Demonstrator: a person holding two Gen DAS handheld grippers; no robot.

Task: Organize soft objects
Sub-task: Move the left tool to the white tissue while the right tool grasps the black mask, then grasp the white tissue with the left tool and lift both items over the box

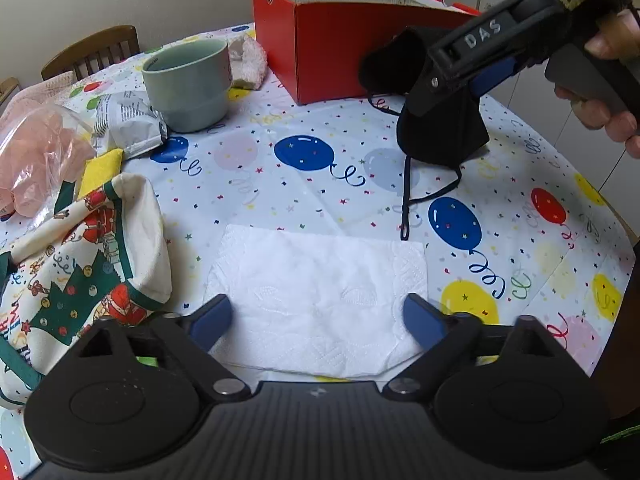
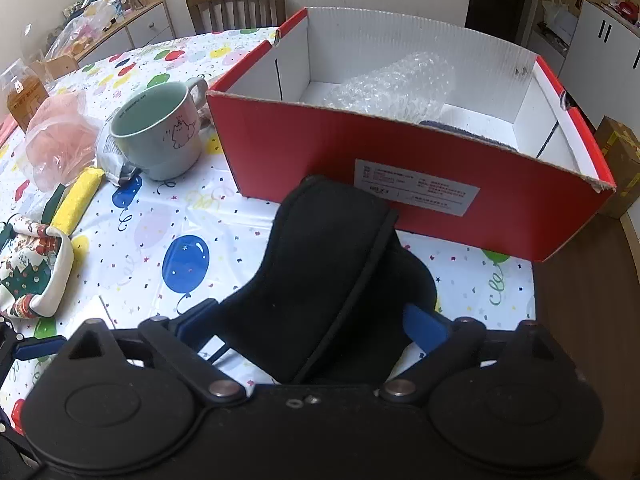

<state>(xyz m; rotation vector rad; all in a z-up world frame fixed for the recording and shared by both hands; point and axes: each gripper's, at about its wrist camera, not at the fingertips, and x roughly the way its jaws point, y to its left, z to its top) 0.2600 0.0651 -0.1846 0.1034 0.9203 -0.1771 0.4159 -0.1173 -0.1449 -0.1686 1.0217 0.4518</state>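
Left claw (image 1: 318, 314) hangs spread over the white napkin (image 1: 320, 300); right claw (image 2: 316, 320) is spread around the black mask (image 2: 320, 280), box (image 2: 360, 160) at 12 o'clock.

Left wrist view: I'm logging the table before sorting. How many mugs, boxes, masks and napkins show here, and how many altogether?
mug: 1
box: 1
mask: 1
napkin: 1
Total: 4

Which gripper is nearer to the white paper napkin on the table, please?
Left. The left gripper hangs right over the napkin, a finger at each side of it. The right gripper is farther off, around the black mask beside the red box.
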